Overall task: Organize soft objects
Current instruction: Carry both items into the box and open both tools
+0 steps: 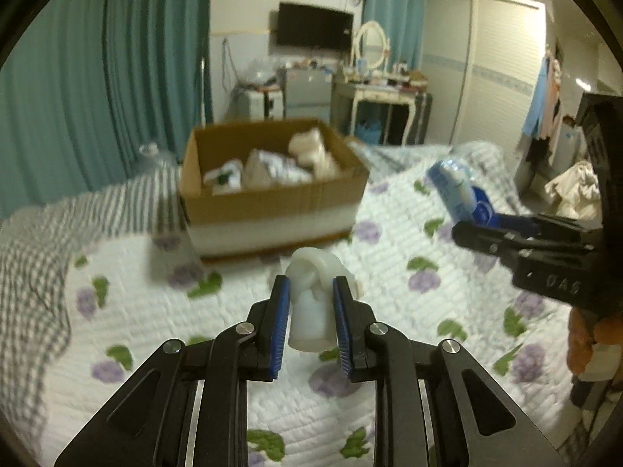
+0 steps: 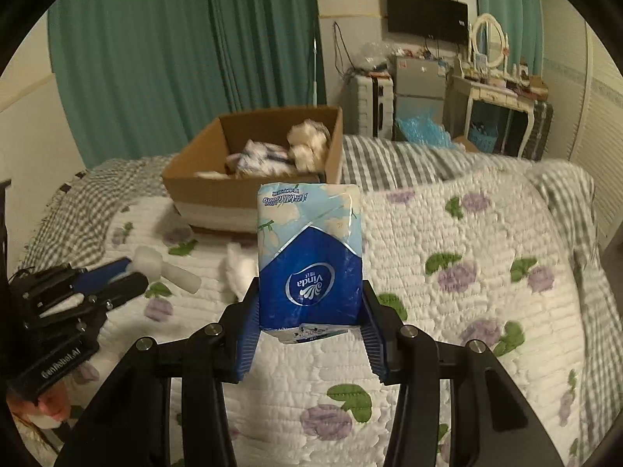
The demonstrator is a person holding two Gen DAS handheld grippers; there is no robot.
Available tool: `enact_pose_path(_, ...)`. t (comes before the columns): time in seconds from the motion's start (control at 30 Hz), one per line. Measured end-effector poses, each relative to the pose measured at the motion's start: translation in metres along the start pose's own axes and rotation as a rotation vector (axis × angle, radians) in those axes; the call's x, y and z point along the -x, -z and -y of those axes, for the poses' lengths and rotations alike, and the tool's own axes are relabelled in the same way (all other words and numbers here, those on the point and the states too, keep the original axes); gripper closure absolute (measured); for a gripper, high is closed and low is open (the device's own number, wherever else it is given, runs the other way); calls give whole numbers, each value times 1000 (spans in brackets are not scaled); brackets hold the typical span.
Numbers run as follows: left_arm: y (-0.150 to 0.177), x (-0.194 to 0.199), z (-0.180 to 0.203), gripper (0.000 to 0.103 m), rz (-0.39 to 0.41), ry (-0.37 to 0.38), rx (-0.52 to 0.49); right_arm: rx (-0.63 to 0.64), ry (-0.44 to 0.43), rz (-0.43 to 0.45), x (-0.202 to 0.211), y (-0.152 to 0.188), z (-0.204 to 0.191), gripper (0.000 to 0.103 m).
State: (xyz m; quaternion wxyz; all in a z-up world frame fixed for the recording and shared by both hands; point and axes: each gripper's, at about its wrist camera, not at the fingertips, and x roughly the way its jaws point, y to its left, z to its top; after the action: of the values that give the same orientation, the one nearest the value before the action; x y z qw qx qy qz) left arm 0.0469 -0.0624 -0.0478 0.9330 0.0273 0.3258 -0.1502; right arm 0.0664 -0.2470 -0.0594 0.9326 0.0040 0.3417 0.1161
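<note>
My left gripper (image 1: 310, 292) is shut on a white soft object (image 1: 311, 295), a rounded head on a stem, held just above the quilt; it also shows in the right wrist view (image 2: 165, 268). My right gripper (image 2: 310, 303) is shut on a blue Vinda tissue pack (image 2: 309, 257), held upright above the bed; the pack shows at the right of the left wrist view (image 1: 457, 190). A cardboard box (image 1: 272, 202) (image 2: 241, 194) sits on the bed beyond both grippers and holds several white soft items (image 1: 272, 167). A small white fluffy item (image 2: 237, 268) lies on the quilt left of the pack.
The bed carries a white quilt with purple flowers (image 2: 467, 272) over a grey checked sheet (image 1: 35, 253). Green curtains (image 2: 175, 58) hang behind. A dressing table (image 1: 385, 93), a small fridge (image 2: 418, 81) and a wardrobe (image 1: 502, 66) stand beyond the bed.
</note>
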Motion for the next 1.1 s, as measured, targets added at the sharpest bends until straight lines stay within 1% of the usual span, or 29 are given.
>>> enact_pose_path(0.1,-19,11,1,81,39,-10,-24,29,-2,32,11,-16,-8,57)
enact_pose_path(0.17,-36,16,0,81,70,-34,-43,50,-16,61,17,-33,-14,57)
enact_pose_path(0.3,-70,15,-11,81,111,-59,-34,73,-51,98,13,-71,-21,57)
enact_pose_path(0.43,-105,-5,-27,81,120,-77,-22,99,-68,126,-12,-116,-27,57)
enact_pose_path(0.53,-129,-33,-41,80,118,-91,-13,95,-83,124,-39,-139,-27,57)
enact_pose_path(0.6,-138,-51,-48,79,117,-97,-8,86,-98,116,-60,-153,-26,57)
enact_pose_path(0.63,-144,-65,-53,78,116,-112,-13,84,-105,112,-71,-159,-25,57)
enact_pose_path(0.73,-149,-97,-62,75,109,-149,-26,89,-111,95,-107,-171,-24,57)
enact_pose_path(0.8,-149,-120,-70,75,91,-138,-18,85,-120,73,-134,-176,-21,57)
enact_pose_path(0.93,-138,-159,-84,74,60,-150,-12,62,-127,44,-170,-182,-12,57)
enact_pose_path(1.0,-135,-170,-86,73,41,-171,-21,56,-125,39,-181,-183,-9,54)
enact_pose_path(1.03,-132,-174,-86,65,31,-179,-23,53,-127,40,-184,-184,-7,54)
enact_pose_path(1.07,-131,-175,-86,50,29,-180,-16,43,-121,40,-185,-184,-5,50)
enact_pose_path(1.1,-130,-174,-88,41,30,-179,-5,38,-114,38,-186,-183,-4,49)
